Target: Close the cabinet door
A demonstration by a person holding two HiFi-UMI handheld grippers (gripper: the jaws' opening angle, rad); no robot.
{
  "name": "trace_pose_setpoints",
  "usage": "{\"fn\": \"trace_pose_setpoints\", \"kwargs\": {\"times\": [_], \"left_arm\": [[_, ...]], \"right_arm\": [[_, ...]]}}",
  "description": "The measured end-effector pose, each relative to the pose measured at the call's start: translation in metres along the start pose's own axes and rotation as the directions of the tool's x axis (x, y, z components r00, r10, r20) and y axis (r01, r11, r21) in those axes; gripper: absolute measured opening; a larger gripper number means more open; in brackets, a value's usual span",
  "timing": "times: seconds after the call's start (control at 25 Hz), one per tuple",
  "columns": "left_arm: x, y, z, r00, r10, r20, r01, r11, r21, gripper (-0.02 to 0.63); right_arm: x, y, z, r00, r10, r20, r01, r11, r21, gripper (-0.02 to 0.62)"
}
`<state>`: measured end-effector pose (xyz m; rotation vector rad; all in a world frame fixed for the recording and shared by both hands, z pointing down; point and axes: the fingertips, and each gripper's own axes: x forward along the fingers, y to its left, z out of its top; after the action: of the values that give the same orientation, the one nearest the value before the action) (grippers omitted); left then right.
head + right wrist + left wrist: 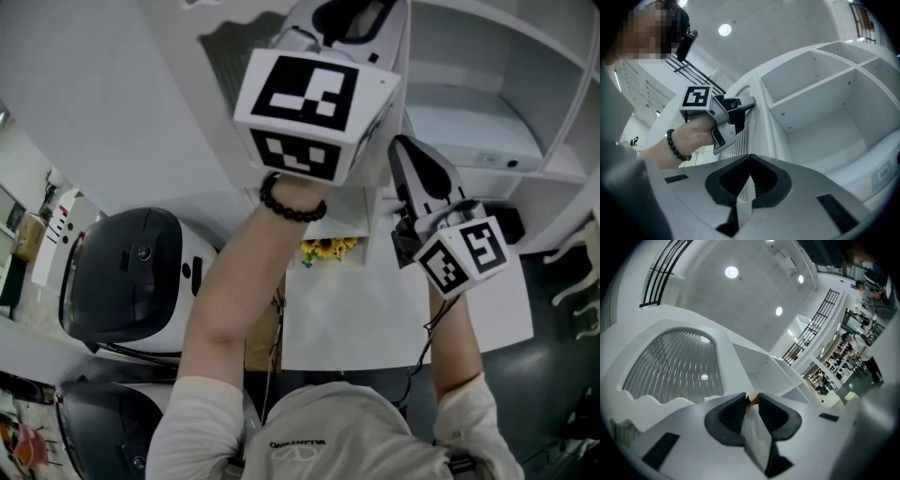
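The white cabinet door [675, 362] has a ribbed glass panel and stands open at the left of the open shelves [820, 117]. My left gripper [751, 398] is raised to the door's edge, shut on a small tan knob [751, 400] between its tips. The right gripper view shows the left gripper [743, 107] against the door's [730, 149] edge. My right gripper [750, 158] hangs lower and to the right, tips together, holding nothing and pointing up at the door's edge. In the head view the left gripper [347, 19] is at the top and the right gripper [403, 150] is below the shelves [469, 122].
Two rounded black-and-white machines [131, 272] stand at the lower left. Yellow flowers [328, 248] lie on a white surface [375, 319] below the cabinet. A white chair [577, 272] shows at the right edge. A hall with railings and people [862, 301] lies beyond.
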<state>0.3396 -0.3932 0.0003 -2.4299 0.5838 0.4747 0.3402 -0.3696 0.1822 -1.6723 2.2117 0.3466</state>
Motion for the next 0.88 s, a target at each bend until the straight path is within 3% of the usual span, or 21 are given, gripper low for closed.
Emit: {"fn": "trace_pose_setpoints", "kwargs": {"times": [0.88], "left_arm": [[0.015, 0.009, -0.016, 0.996, 0.042, -0.073, -0.038, 0.998, 0.049, 0.087]], "right_arm": [[-0.002, 0.004, -0.001, 1.000, -0.003, -0.004, 0.003, 1.000, 0.000, 0.011]]}}
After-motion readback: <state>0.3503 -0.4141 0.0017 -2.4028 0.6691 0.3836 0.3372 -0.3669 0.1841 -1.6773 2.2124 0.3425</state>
